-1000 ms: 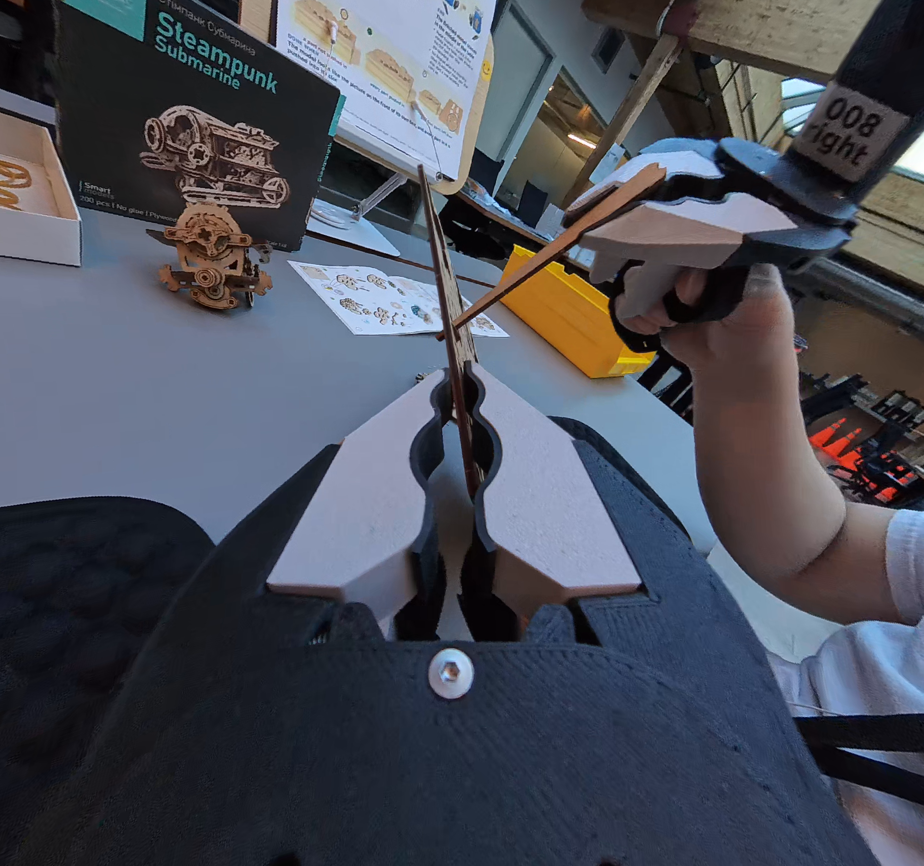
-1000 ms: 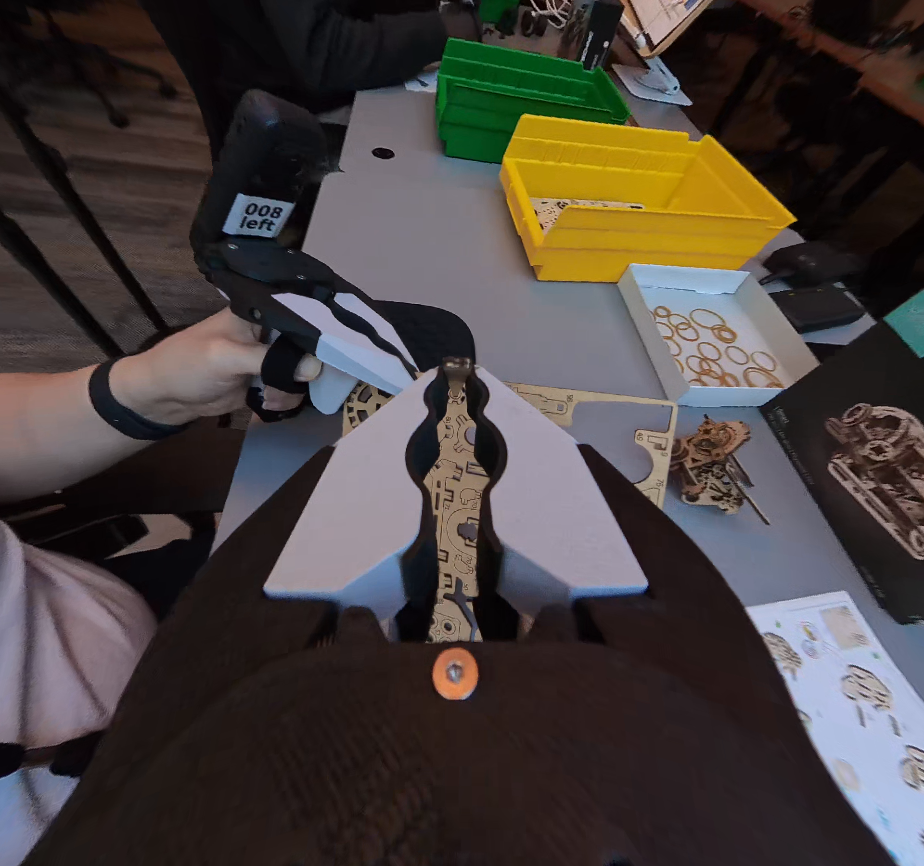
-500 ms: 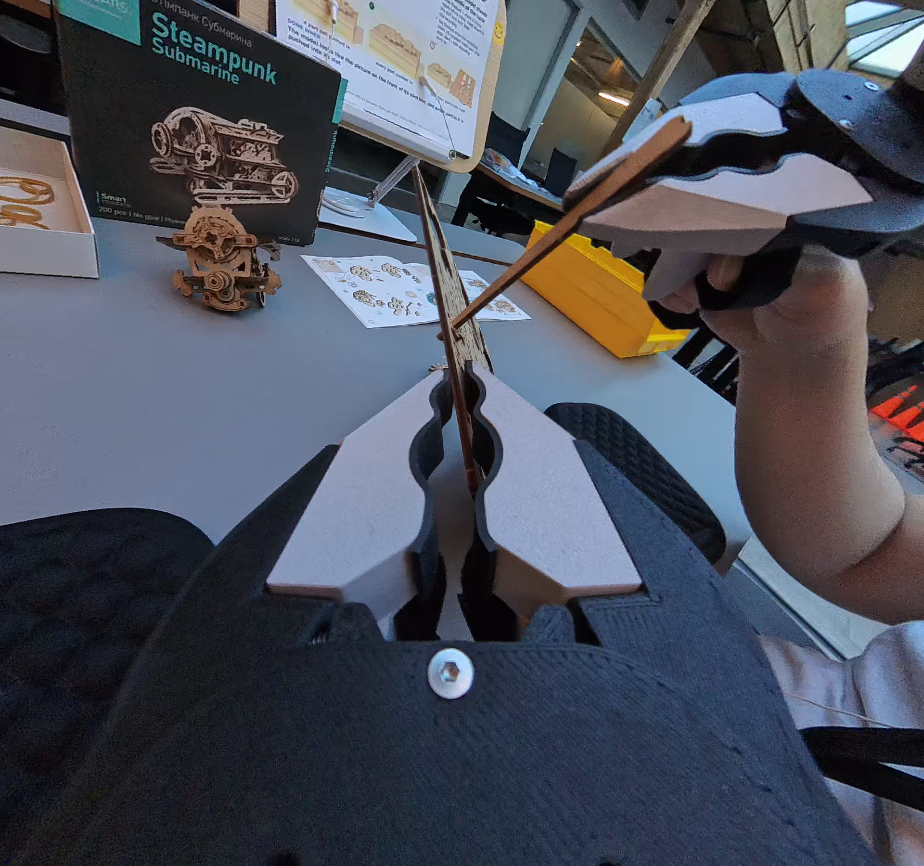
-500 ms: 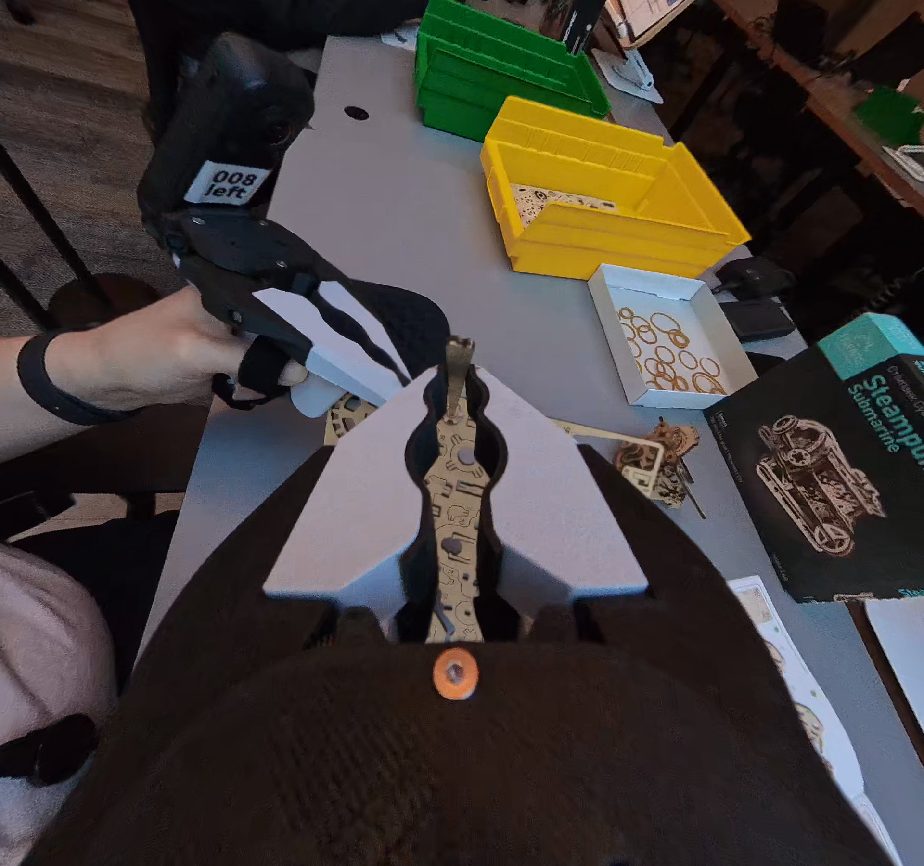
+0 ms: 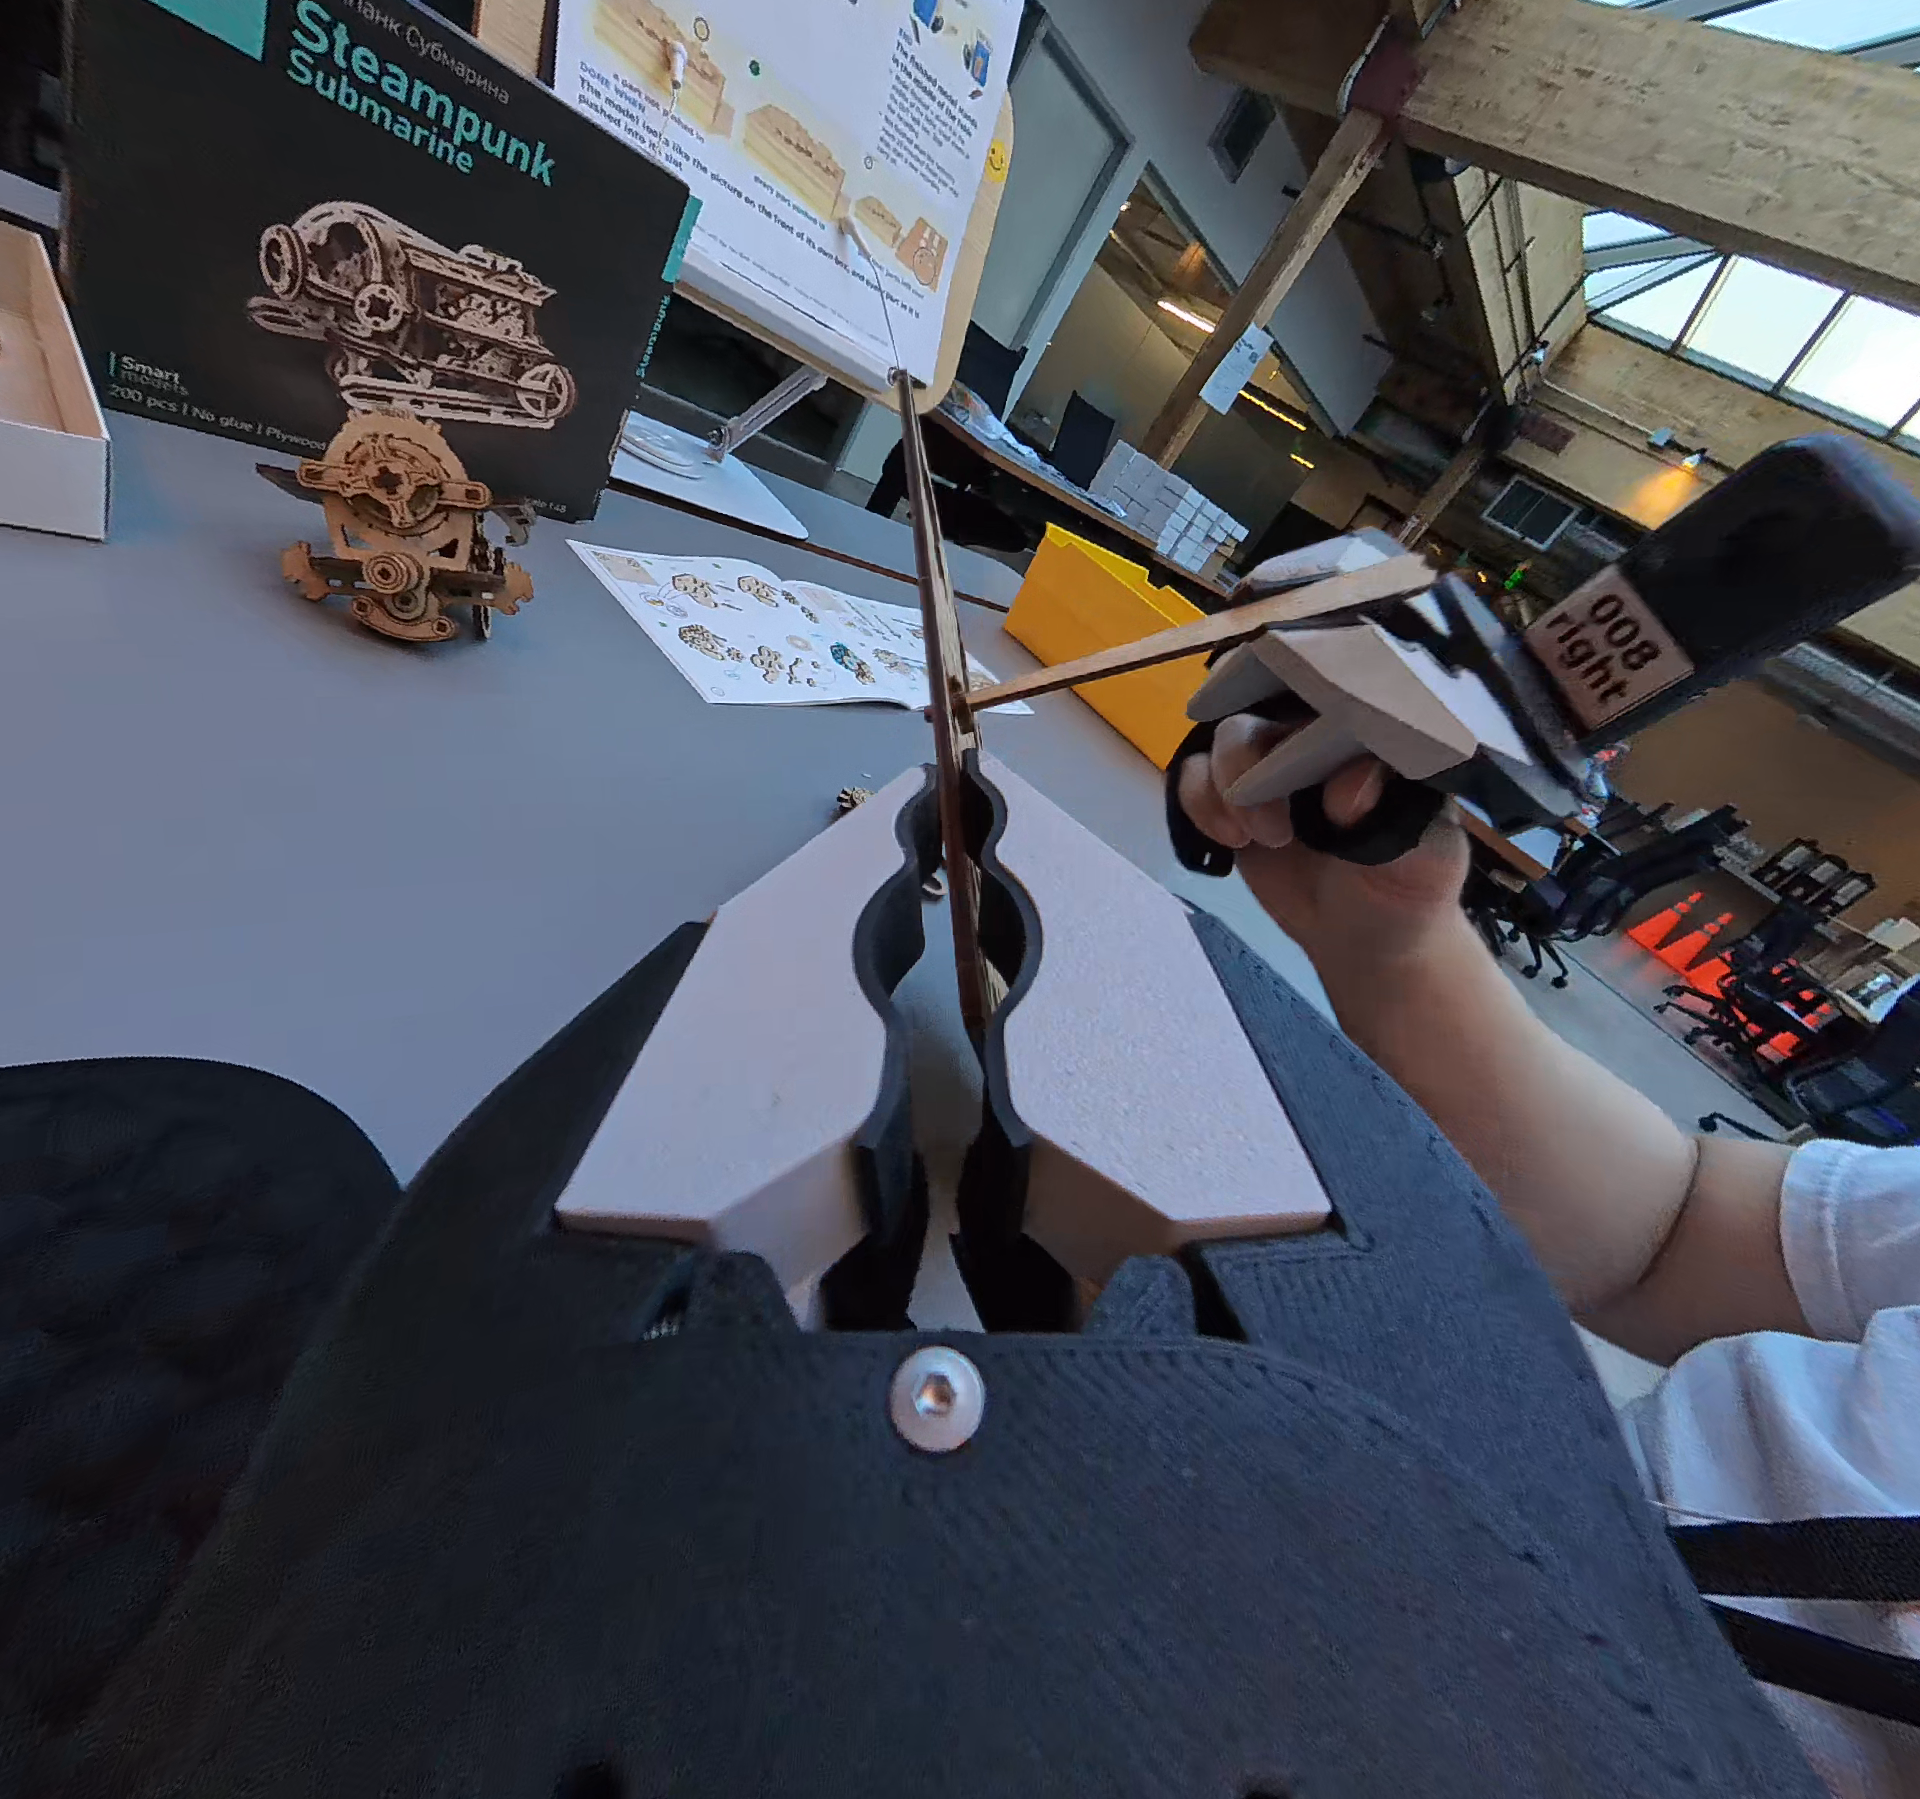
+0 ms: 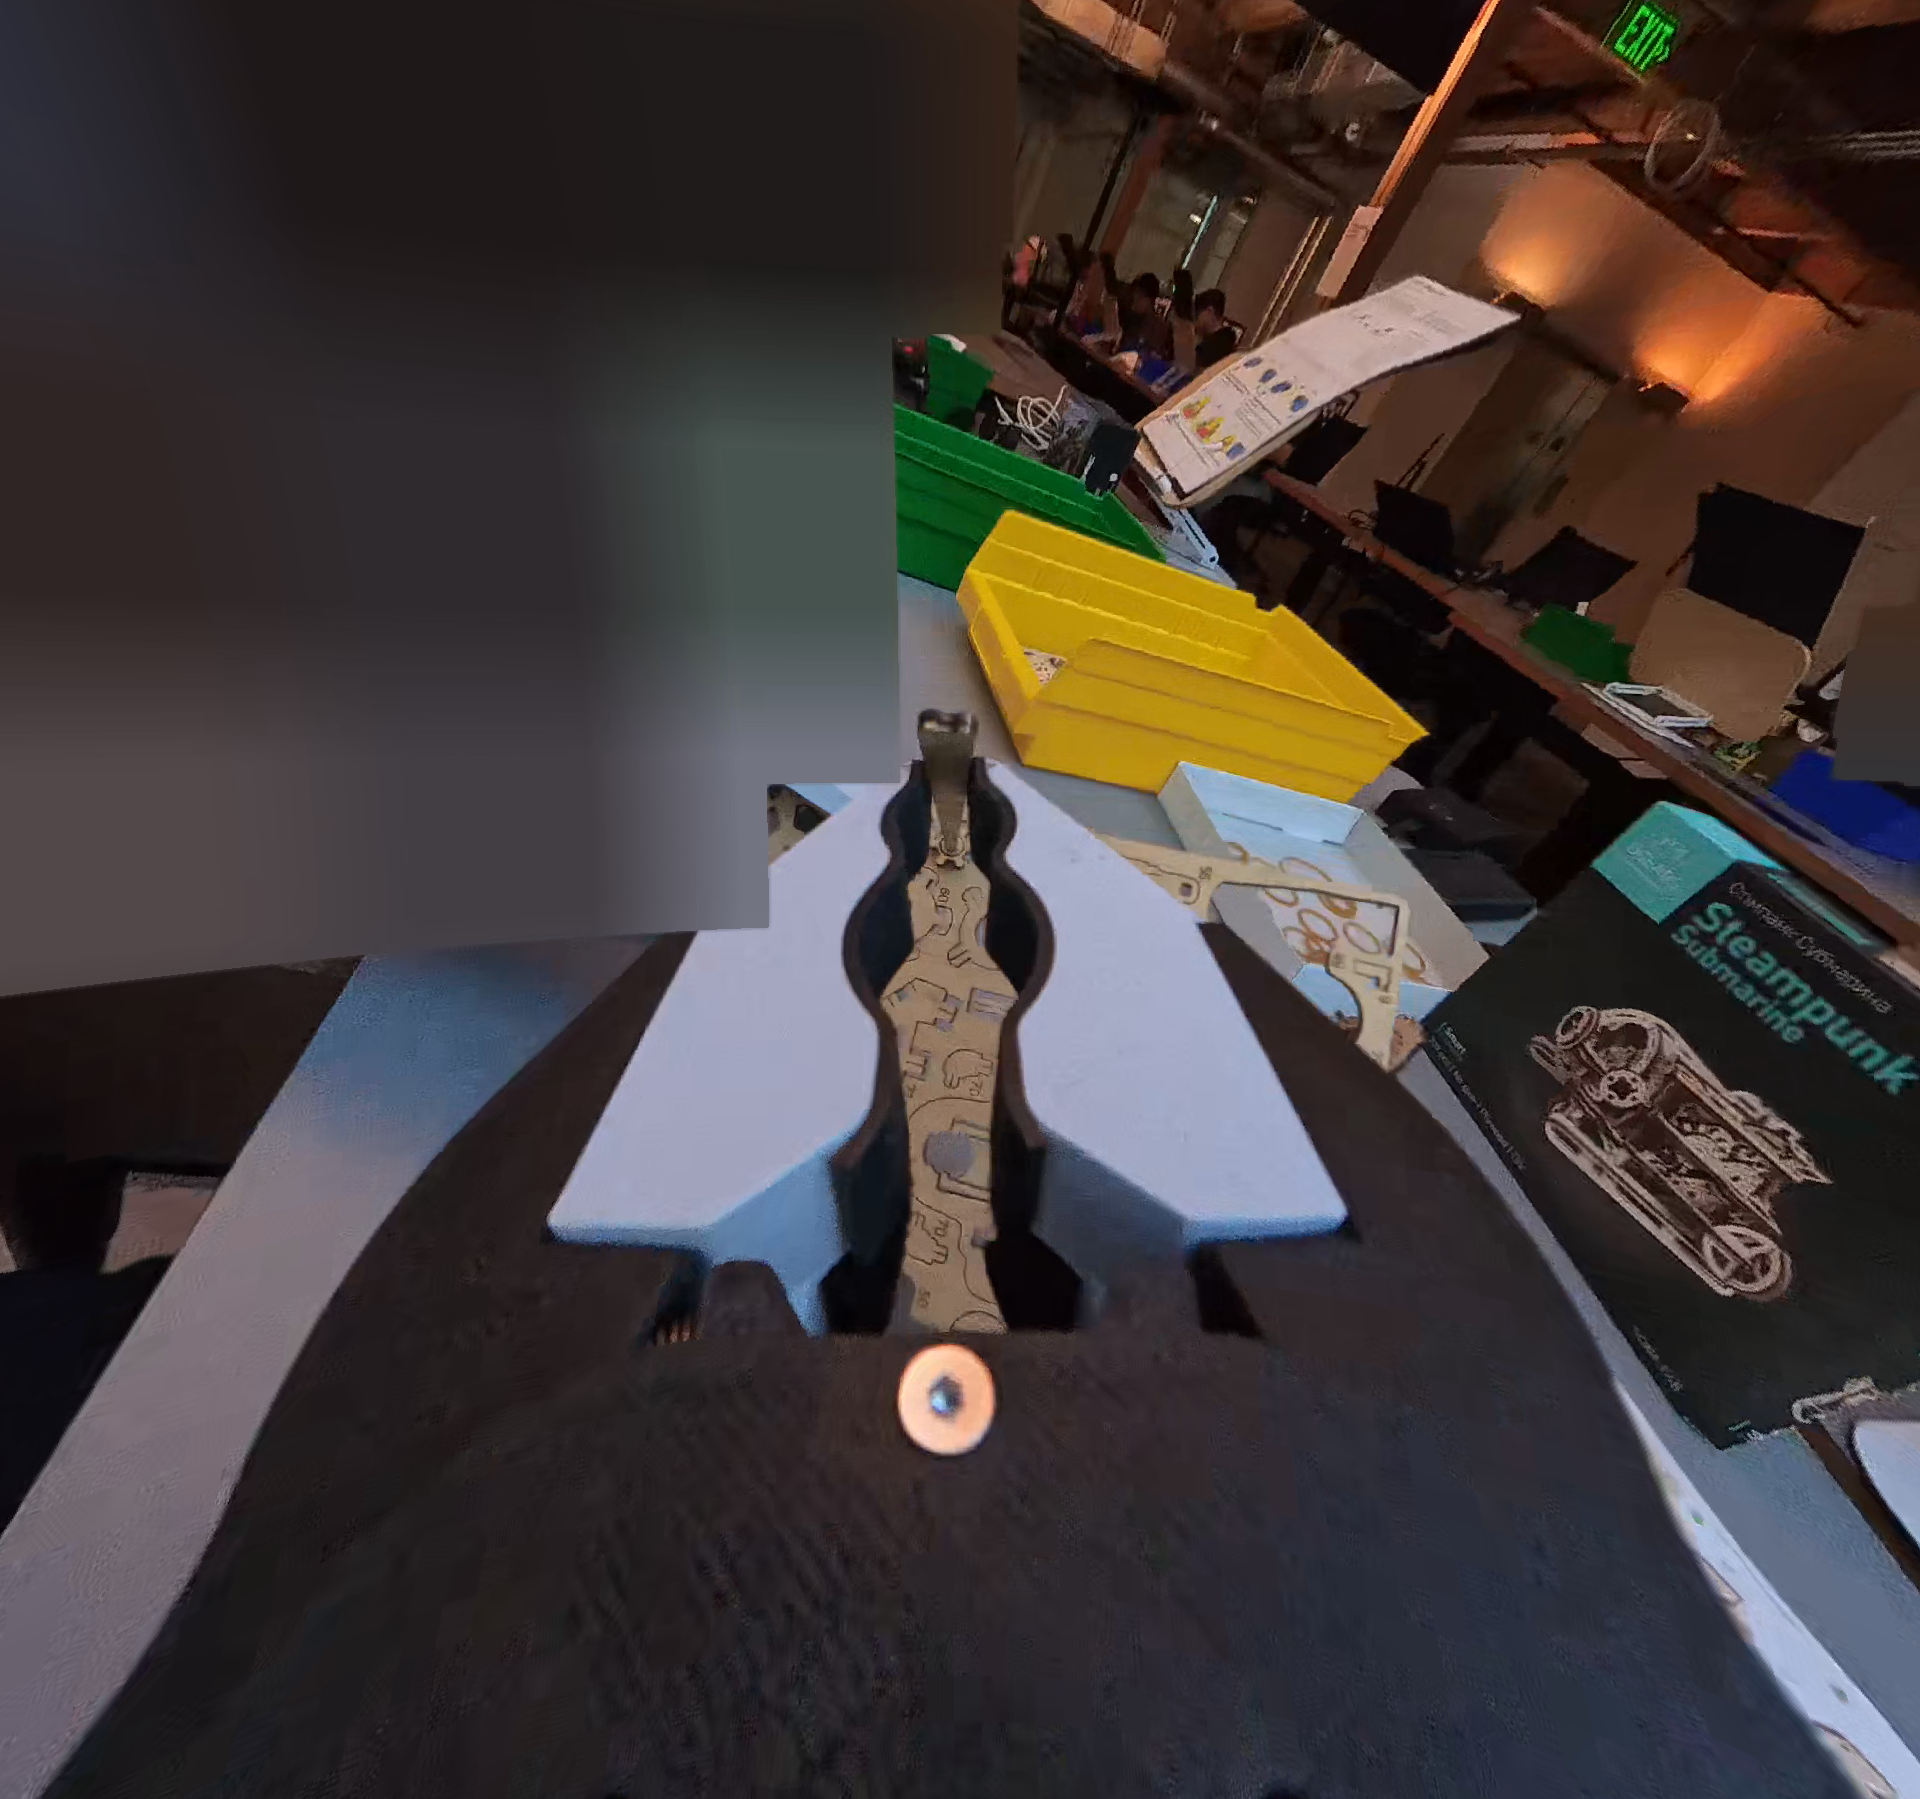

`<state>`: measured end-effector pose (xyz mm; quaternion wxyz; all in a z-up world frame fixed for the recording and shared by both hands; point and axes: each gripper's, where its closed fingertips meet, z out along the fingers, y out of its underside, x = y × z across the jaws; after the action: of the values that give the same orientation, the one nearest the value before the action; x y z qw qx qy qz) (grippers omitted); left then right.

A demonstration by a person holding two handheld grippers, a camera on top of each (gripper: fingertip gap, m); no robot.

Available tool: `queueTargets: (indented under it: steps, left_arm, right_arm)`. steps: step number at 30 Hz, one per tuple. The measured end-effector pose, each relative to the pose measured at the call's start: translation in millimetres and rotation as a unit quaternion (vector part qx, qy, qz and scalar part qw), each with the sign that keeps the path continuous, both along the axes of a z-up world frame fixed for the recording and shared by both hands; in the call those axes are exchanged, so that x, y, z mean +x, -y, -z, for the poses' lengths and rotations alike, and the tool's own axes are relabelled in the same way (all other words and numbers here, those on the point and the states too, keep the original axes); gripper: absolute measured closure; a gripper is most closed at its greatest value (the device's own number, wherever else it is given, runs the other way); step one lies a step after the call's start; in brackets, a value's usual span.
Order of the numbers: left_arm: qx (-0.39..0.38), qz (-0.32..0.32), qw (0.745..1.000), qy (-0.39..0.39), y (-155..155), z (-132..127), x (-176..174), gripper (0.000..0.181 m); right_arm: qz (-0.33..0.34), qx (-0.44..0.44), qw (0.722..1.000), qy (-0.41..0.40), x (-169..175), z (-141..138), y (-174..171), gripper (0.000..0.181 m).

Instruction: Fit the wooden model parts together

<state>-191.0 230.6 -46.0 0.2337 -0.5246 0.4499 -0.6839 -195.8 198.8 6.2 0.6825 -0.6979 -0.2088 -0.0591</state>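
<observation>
The left claw (image 5: 951,793) is clenched on a thin wooden sheet (image 5: 928,544), held edge-on and standing nearly upright above the grey bench (image 5: 312,814). The right claw (image 5: 1340,606), at 3 o'clock from it in the left wrist view, is clenched on a second wooden sheet (image 5: 1122,660) that runs almost level toward 9 o'clock until its tip touches the upright one just above the left claw. In the right wrist view that second sheet (image 6: 948,1074) lies flat between the jaws, its face cut with many small part outlines, its tip poking past them.

Both sheets look light and stiff along their length, but thin and brittle, likely to snap or splinter along the cut lines if twisted. The best hold is probably low and close to the meeting point, on solid border wood instead of the pre-cut pieces, so pressure goes straight in without bending.

A half-built wooden model (image 5: 400,544) stands at 10 o'clock, in front of the dark kit box (image 5: 343,222); an open booklet (image 5: 769,637) lies at 12 o'clock and a yellow bin (image 5: 1101,648) at 2 o'clock
</observation>
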Motion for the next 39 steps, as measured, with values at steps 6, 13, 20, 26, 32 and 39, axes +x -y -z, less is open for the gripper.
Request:
queueTargets:
  steps: [6,13,20,26,32,39]
  left_arm:
    - [-0.024,-0.01,1.0,-0.015,-7,5,1,0.181]
    - [-0.048,-0.022,0.997,-0.054,-18,21,3,0.178]
    - [0.029,-0.065,0.984,-0.162,-30,53,1,0.142]
    - [0.132,-0.051,0.966,-0.215,-24,63,-7,0.152]
    - [0.127,0.012,0.979,-0.158,0,49,-4,0.149]
    - [0.325,0.104,0.94,-0.026,53,38,7,0.155]
  right_arm:
    - [0.015,-0.068,0.998,-0.009,5,-15,-1,0.176]
    - [-0.001,-0.061,0.989,-0.136,19,-6,16,0.176]
    - [-0.003,-0.084,0.973,-0.215,42,19,26,0.176]
    - [-0.017,-0.116,0.96,-0.253,48,42,24,0.176]
    - [-0.041,-0.133,0.955,-0.263,36,53,22,0.176]
    - [-0.065,-0.126,0.949,-0.281,25,43,26,0.176]
